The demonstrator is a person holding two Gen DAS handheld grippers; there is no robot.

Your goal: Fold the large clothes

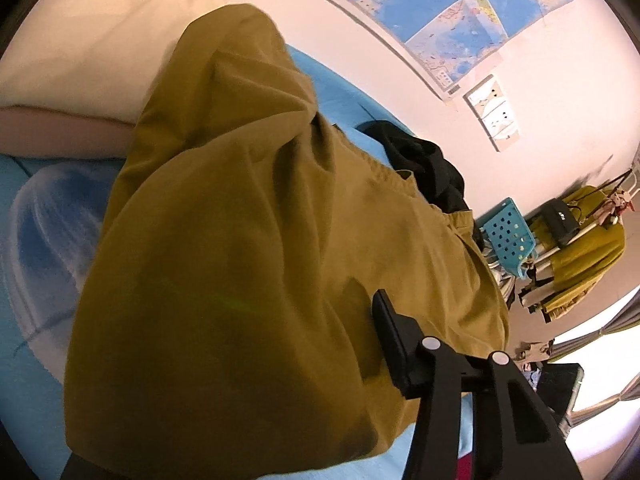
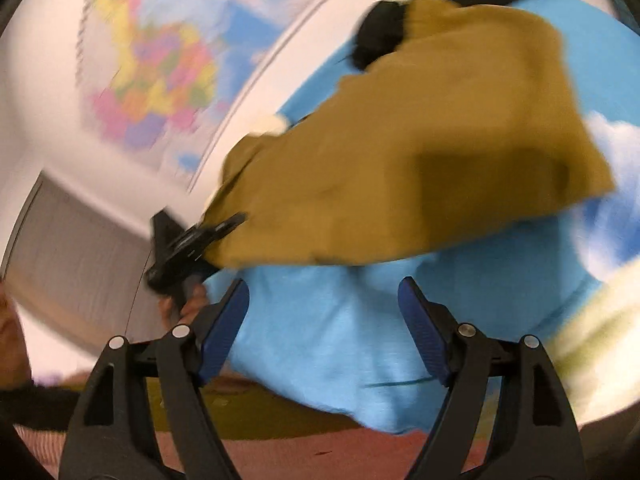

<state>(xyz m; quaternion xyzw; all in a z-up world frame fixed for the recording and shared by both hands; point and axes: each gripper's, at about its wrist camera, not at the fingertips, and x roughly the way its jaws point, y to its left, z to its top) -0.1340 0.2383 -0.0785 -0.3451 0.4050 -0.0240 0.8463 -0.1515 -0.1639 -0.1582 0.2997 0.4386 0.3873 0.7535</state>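
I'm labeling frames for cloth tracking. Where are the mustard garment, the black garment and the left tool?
mustard garment [image 1: 248,240]: left wrist view, middle of cloth.
black garment [image 1: 416,160]: left wrist view, bunched folds.
left tool [image 2: 224,226]: right wrist view, tips clamping garment edge.

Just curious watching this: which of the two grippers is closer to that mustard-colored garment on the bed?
Left. The left gripper is clamped on the edge of the mustard garment, gripping its fabric. The right gripper hangs open over the blue bedsheet, short of the garment and holding nothing.
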